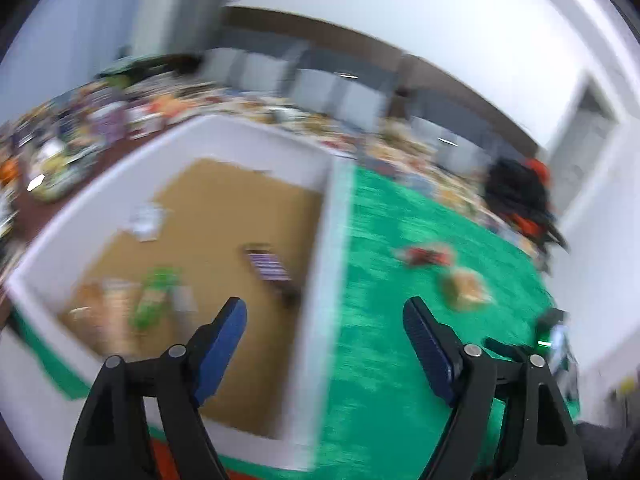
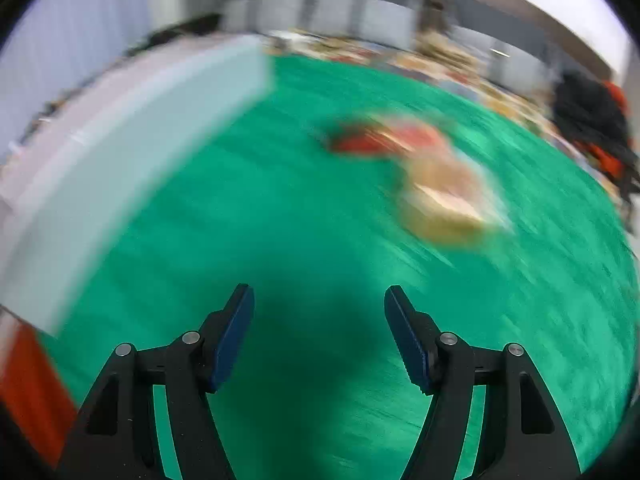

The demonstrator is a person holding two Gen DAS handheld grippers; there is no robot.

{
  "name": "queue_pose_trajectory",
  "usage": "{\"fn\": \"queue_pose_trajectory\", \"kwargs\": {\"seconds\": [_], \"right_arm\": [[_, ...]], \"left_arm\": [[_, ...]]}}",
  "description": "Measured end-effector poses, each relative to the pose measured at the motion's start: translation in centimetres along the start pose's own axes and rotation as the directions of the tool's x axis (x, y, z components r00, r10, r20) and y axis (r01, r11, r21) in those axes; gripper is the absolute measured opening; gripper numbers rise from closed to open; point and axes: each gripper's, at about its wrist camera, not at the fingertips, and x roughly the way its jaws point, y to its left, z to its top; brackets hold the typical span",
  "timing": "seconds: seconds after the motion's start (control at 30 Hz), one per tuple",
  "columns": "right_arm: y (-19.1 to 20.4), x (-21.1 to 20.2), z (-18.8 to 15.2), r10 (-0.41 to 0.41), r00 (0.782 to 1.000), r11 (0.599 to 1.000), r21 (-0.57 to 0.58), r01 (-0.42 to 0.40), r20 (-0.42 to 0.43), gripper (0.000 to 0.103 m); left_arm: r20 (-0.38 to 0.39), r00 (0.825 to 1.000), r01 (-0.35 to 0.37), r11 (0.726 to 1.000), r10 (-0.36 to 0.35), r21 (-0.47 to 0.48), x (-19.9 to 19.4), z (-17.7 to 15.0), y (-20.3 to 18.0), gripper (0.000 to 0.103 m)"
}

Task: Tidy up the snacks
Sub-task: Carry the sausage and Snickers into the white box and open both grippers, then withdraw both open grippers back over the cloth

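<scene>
Above the green tabletop point(image 2: 280, 208) the right gripper point(image 2: 319, 300) hangs wide and empty, likely lining up on the blurred red point(image 2: 384, 138) and tan snack packets point(image 2: 444, 200) lying loose ahead to the right. Left of them, the left gripper point(image 1: 324, 312), also wide and empty, straddles the near wall of the white box point(image 1: 320, 264), where several sorted snacks point(image 1: 152, 300) lie.

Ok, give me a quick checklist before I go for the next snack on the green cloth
1. Left hand-held gripper open and holding nothing: ok.
2. Right hand-held gripper open and holding nothing: ok.
3. Snacks left on the green cloth: ok, a red packet and a tan packet.
4. The two packets apart from each other: cannot tell, right wrist view is blurred.
5. White box has room: ok, brown floor shows between the snacks inside.
6. Views sharp enough to aim: not ok, both are blurred.
</scene>
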Motion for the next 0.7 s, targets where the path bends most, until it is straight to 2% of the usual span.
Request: {"fn": "queue_pose_trajectory", "kwargs": {"seconds": [0.07, 0.13, 0.23, 0.33, 0.43, 0.6, 0.67, 0.7], "right_arm": [[-3.6, -0.3, -2.3, -0.078, 0.997, 0.996, 0.039, 0.078, 0.005, 0.071], [-6.4, -0.4, -3.6, -0.142, 0.99, 0.987, 0.077, 0.14, 0.012, 0.071], [-9.0, -0.2, -3.8, -0.184, 0.983, 0.975, 0.122, 0.183, 0.0, 0.071], [-10.8, 0.7, -4.1, -0.188, 0.982, 0.971, 0.151, 0.187, -0.011, 0.071], [-12.1, 1.0, -4.3, -0.174, 0.985, 0.966, 0.199, 0.168, 0.015, 0.075], [-13.3, 1.6, -4.8, -0.154, 0.988, 0.958, 0.247, 0.148, 0.004, 0.084], [-13.8, 1.7, -5.1, -0.135, 0.991, 0.952, 0.276, 0.13, 0.0, 0.086], [-13.7, 1.7, -5.1, -0.14, 0.99, 0.952, 0.274, 0.135, -0.002, 0.086]], "left_arm": [[-0.009, 0.997, 0.075, 0.994, -0.075, 0.08, 1.3, -1.0, -4.2, 0.102], [-0.055, 0.993, 0.113, 0.981, -0.105, 0.157, 3.8, -1.9, -7.8, 0.103], [-0.139, 0.987, 0.117, 0.959, -0.083, 0.257, 8.8, -3.8, -11.7, 0.103], [-0.199, 0.98, 0.087, 0.934, -0.017, 0.346, 14.3, -5.8, -14.0, 0.103], [-0.252, 0.966, 0.042, 0.925, 0.058, 0.377, 18.6, -7.0, -14.8, 0.103], [-0.288, 0.95, -0.025, 0.945, 0.124, 0.325, 23.3, -6.8, -13.0, 0.102], [-0.235, 0.958, -0.07, 0.934, 0.161, 0.352, 23.8, -6.7, -12.8, 0.102], [-0.235, 0.957, -0.078, 0.933, 0.169, 0.352, 24.1, -6.6, -12.7, 0.103]]}}
